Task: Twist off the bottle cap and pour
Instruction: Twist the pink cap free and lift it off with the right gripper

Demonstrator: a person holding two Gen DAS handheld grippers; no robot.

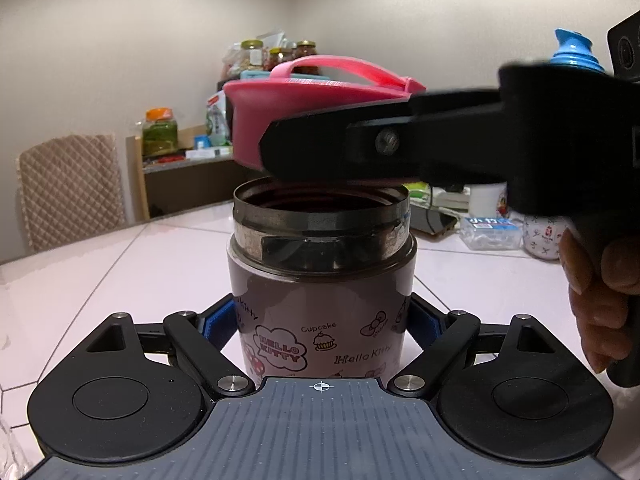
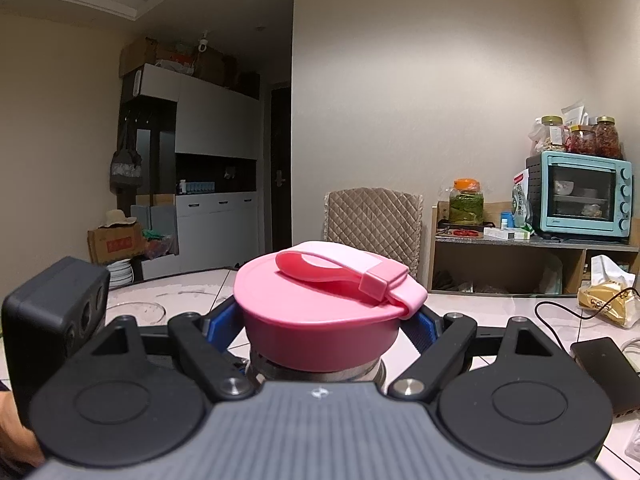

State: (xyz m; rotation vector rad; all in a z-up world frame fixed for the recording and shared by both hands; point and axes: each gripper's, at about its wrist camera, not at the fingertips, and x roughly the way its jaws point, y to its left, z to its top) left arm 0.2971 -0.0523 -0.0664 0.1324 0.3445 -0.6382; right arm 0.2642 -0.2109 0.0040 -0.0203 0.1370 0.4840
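- Flask (image 1: 320, 300): Hello Kitty print, stood upright on the white tiled table (image 1: 120, 272), mouth uncovered, threaded steel rim exposed.
- Left gripper (image 1: 320, 320): clenched on the flask body, blue pads (image 1: 218, 326) pressed to both sides.
- Pink cap (image 2: 320, 312): strap handle on top, held just above the flask mouth, slightly tilted.
- Right gripper (image 2: 324, 324): clamped around the pink cap's sides.
- Background: teal toaster oven (image 2: 580, 196), quilted chair back (image 2: 372, 216).

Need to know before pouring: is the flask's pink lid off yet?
Off: the pink lid hangs clear above the flask, whose threaded mouth is open.
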